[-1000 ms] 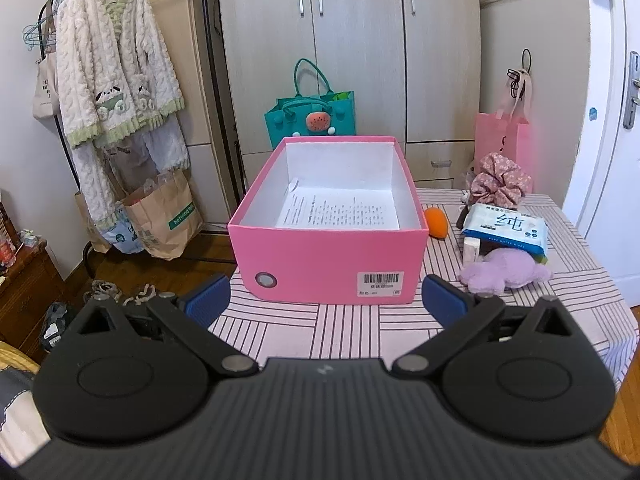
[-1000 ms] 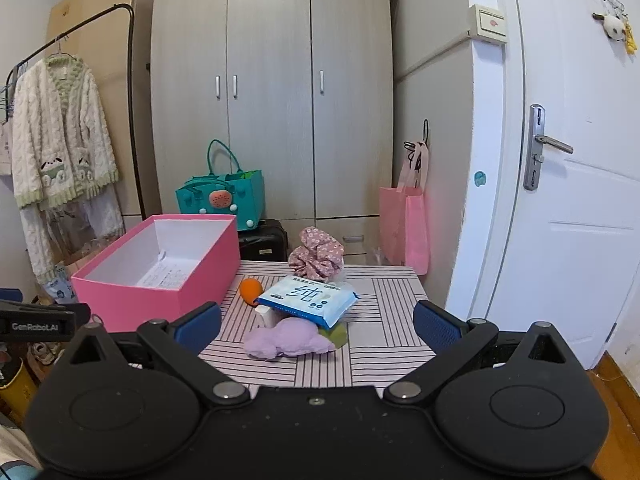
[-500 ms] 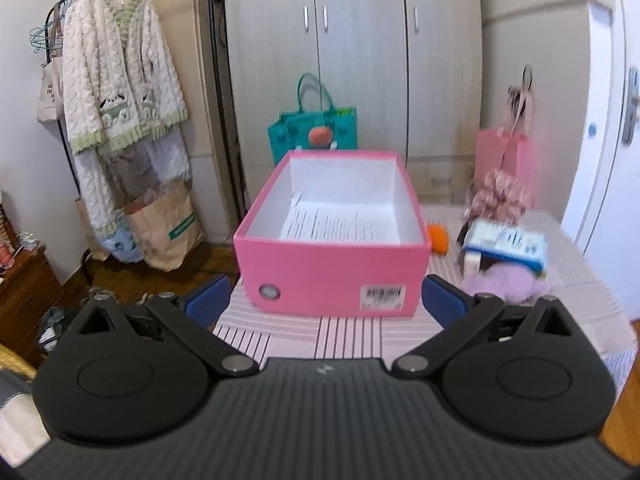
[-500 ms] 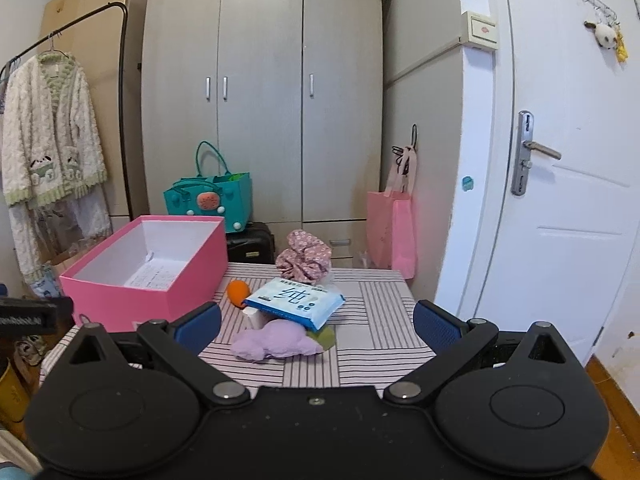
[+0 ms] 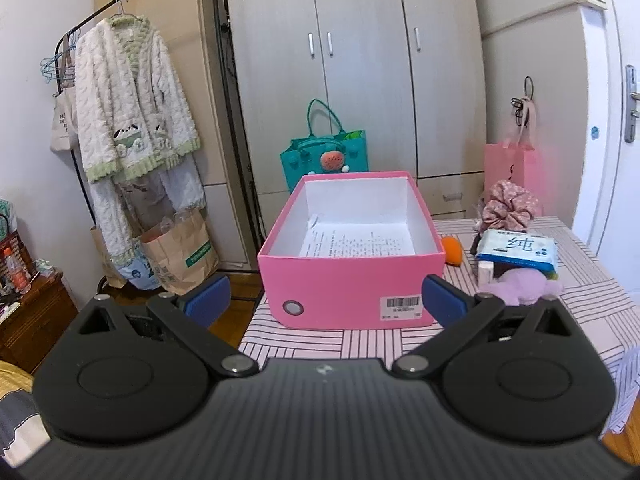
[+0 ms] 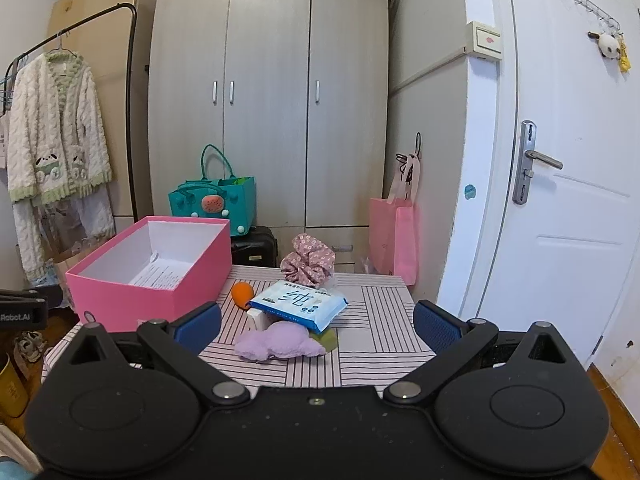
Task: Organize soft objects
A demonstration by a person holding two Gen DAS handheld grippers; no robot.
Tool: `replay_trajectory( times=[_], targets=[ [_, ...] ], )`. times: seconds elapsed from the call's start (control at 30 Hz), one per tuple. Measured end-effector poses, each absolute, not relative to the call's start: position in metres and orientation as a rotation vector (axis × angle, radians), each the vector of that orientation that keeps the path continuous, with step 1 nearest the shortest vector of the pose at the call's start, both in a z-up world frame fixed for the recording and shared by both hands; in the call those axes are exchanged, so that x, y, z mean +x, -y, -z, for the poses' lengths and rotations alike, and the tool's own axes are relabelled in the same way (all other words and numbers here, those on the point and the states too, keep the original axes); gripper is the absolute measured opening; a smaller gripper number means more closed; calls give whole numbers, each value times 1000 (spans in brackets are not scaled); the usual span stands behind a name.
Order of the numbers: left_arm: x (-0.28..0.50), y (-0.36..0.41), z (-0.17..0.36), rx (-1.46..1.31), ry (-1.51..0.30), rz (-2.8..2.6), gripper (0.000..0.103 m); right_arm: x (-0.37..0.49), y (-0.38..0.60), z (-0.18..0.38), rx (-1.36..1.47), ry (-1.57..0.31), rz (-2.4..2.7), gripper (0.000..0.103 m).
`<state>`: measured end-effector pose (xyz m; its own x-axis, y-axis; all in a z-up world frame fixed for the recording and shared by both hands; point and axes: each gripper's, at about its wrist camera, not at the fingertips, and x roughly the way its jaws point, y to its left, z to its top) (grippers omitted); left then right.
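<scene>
Your left gripper (image 5: 326, 300) hangs closest to you, fingers spread wide and holding nothing, facing the pink box (image 5: 352, 292) on the striped tablecloth (image 5: 320, 342). Your right gripper (image 6: 318, 322) is likewise spread and empty, above the table's near edge. Just beyond it lies a lilac plush toy (image 6: 278, 343), with a blue tissue pack (image 6: 298, 304) resting partly on top. An orange ball (image 6: 242, 294) sits beside the box, and a floral scrunchie (image 6: 308, 259) lies behind the pack. Farthest back stands a wardrobe (image 6: 268, 120).
</scene>
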<state>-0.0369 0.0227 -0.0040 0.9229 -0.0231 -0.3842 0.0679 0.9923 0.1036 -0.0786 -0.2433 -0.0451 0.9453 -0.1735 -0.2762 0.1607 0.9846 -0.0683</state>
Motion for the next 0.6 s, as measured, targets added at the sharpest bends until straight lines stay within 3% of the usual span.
replay_trajectory(
  times=[0.6],
  targets=[
    [18, 45, -6, 99, -321, 376, 103, -11, 300, 76, 16, -239, 55, 103]
  ],
)
